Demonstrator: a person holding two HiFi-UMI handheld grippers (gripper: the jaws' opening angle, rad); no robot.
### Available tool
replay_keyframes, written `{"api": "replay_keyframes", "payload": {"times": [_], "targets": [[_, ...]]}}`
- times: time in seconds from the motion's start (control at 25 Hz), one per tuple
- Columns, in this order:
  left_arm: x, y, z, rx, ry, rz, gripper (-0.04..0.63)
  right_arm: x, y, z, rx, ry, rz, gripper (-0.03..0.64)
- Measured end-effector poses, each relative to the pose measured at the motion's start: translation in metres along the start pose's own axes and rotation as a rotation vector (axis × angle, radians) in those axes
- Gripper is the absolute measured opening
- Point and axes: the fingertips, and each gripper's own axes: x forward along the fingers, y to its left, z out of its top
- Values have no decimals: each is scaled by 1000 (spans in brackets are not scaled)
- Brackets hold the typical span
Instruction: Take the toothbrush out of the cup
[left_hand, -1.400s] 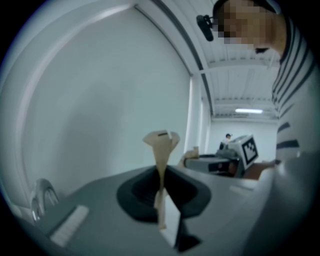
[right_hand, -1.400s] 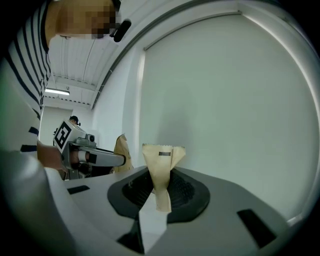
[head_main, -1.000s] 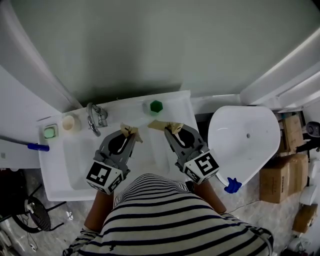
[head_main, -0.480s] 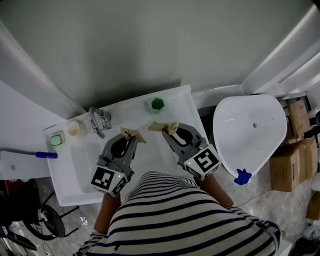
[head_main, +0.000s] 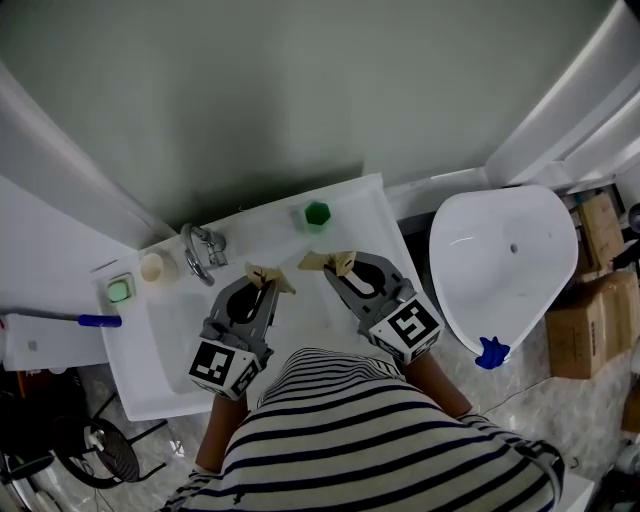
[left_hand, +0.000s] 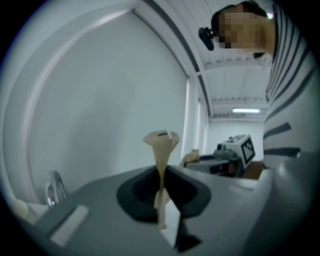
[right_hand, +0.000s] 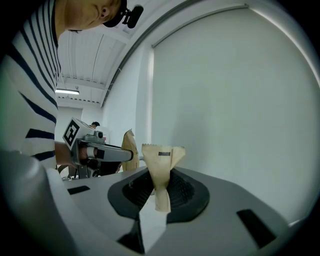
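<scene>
Nothing of note has shifted against the earlier frames: both grippers hold the same station over the basin, and only the head view has tilted, setting the sink slightly lower in the frame. Left gripper (head_main: 268, 279), lower centre-left: tan-taped pads pressed together, nothing between them. Right gripper (head_main: 328, 262), just right of it: pads meet at the waist with the tips flared, likewise empty. A small dark printed strip sits on its tan tape (right_hand: 164, 153), too small to read. Each gripper carries a marker cube (head_main: 222, 366) (head_main: 405, 331) bearing black-and-white square patterns and no legible lettering. Both point up-frame over the white sink (head_main: 160, 345), touching nothing. Outward, the chrome tap (head_main: 202, 253) stands at the sink's back edge, left of the left gripper. The cream cup (head_main: 152, 267) stands upright just left of the tap, beside a green block in a square dish (head_main: 119, 291). A green hexagonal item (head_main: 317, 213) stands at the sink's upper right corner. The toothbrush (head_main: 98, 321), blue-handled, lies flat on a white ledge (head_main: 45, 345) at the left edge, outside the cup and well apart from both grippers. A white bowl-shaped fixture (head_main: 505, 260) and cardboard boxes (head_main: 585, 335), print illegible, occupy the right side.
</scene>
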Motion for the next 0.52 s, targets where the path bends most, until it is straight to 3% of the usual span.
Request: {"api": "replay_keyframes", "payload": {"times": [0.52], "targets": [[1, 2, -3, 8, 4, -6, 30, 1, -1, 2, -8, -3, -9, 64]]}}
